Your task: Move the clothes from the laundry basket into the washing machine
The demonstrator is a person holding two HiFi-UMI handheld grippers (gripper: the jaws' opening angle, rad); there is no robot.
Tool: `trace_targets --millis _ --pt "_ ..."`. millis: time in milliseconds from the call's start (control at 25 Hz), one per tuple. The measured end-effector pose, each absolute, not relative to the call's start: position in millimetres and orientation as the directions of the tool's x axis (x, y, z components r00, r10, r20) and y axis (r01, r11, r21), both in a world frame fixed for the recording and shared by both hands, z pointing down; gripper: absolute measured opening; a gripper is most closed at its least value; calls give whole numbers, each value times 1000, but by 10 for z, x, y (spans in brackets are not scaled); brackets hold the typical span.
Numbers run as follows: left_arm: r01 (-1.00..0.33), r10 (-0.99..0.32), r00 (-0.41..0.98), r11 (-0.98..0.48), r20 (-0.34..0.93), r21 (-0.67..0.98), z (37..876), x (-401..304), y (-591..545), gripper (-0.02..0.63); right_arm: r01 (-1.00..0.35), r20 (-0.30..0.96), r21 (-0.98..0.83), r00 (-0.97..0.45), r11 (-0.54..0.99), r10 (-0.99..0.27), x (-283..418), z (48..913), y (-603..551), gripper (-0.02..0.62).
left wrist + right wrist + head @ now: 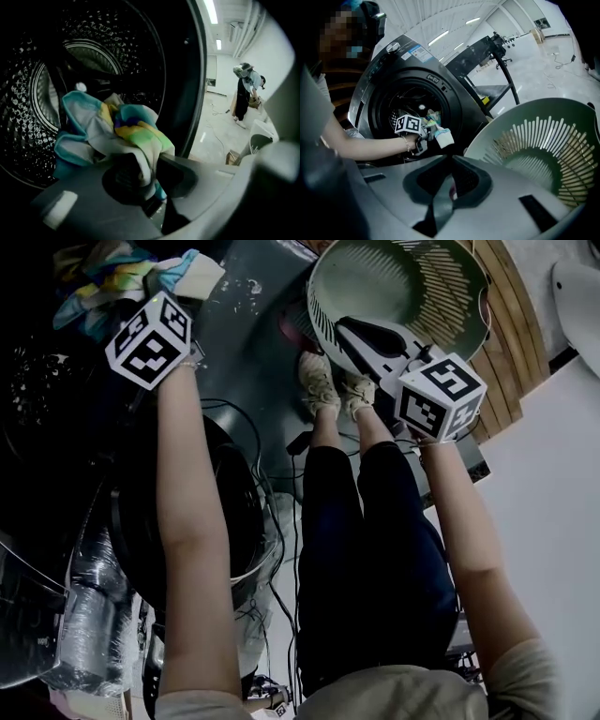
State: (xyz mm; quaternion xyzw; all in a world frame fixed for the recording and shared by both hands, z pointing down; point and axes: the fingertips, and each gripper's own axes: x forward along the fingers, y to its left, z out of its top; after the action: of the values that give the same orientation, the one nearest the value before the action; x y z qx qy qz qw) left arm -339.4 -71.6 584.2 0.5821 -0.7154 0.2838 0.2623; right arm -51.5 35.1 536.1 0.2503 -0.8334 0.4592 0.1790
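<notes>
Left gripper point(140, 171) pinches a colourful cloth point(129, 126) at the washing machine drum point(28, 117); right gripper point(449, 183), pressed together and seemingly empty, hovers near the basket point(543, 136).

Right gripper cam: set back from the washer point(393, 70), faces its front, basket point(543, 154) close on the washer's right. Left gripper cam: at the washer's mouth, very near, faces into the drum point(42, 93). Head cam: above, in front of the washer, looks steeply down. Head and right cams share washer mouth, basket, left gripper point(431, 127) with cloth point(443, 137).
</notes>
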Motion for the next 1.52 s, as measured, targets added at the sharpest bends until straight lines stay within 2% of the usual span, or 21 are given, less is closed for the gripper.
trace_targets --millis 120,320,480,560,640,760,840,960,1080,1400,1480,1520 --pt "-968 -690 -251 191 679 -164 5780 -3623 -908 74 -588 534 -672 -806 450 -255 -529 5394 316 38" --pt "-887 -704 -455 306 546 -345 5488 -4220 -1240 74 -589 531 -670 -806 452 -262 -586 5404 258 38" --pt "-817 -681 -551 320 483 -480 5286 -4577 -1404 75 -597 532 -665 -800 449 -276 -548 5405 193 38" --pt "-783 -645 -603 367 470 -502 5243 -4720 -1375 75 -598 522 -668 -801 444 -292 -520 5379 158 38" --pt "-792 -596 -608 407 525 -455 5424 -4730 -1271 92 -599 518 -666 -800 444 -302 -489 5371 148 38" --pt "-867 -590 -492 397 641 -300 5779 -4475 -1170 258 -603 518 -669 -798 434 -309 -483 5370 165 38" --pt "-884 -608 -453 403 652 -238 5808 -4319 -1075 294 -599 511 -670 -800 438 -313 -486 5304 187 38" --pt "-898 -636 -406 409 656 -160 5699 -4066 -924 299 -600 502 -660 -800 452 -329 -447 5127 193 40" --pt "-931 -711 -300 365 636 -32 5412 -3636 -834 299 -609 490 -648 -793 456 -363 -366 4869 168 40" --pt "-945 -859 85 92 505 315 3788 -1979 -366 295 -617 435 -608 -785 500 -440 -125 3544 178 38" --pt "-927 -864 186 3 468 374 3318 -1595 -251 261 -604 421 -577 -797 550 -434 -89 3168 248 25" --pt "-922 -864 218 -31 455 385 3095 -1445 -201 212 -592 411 -563 -806 576 -426 -77 2979 288 18"
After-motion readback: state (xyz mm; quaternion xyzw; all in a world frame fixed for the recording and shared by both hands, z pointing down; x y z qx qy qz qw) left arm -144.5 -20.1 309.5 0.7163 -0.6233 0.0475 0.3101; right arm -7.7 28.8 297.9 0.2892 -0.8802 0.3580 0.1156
